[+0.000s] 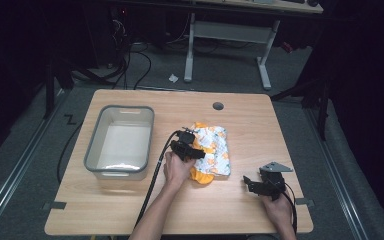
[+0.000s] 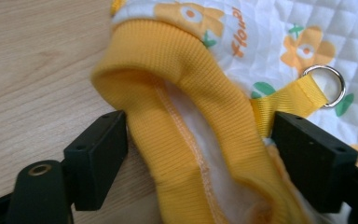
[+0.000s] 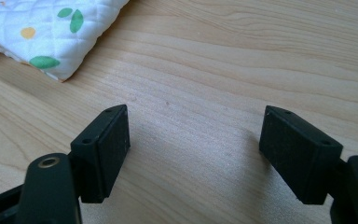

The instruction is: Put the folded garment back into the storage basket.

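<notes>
Left gripper (image 2: 198,158) spread around garment's (image 2: 242,42) yellow ribbed cuff (image 2: 191,93), right gripper (image 3: 193,154) apart

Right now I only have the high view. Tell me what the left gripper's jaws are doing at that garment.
Observer: The left gripper is open, its jaws either side of the garment's yellow ribbed cuff.
Operator: Report any hardware near it.
Observer: A metal ring hangs on a yellow strap beside one jaw.
Operator: Now the right gripper.
Observer: The right gripper is open over bare table, with a corner of the garment ahead of it.
</notes>
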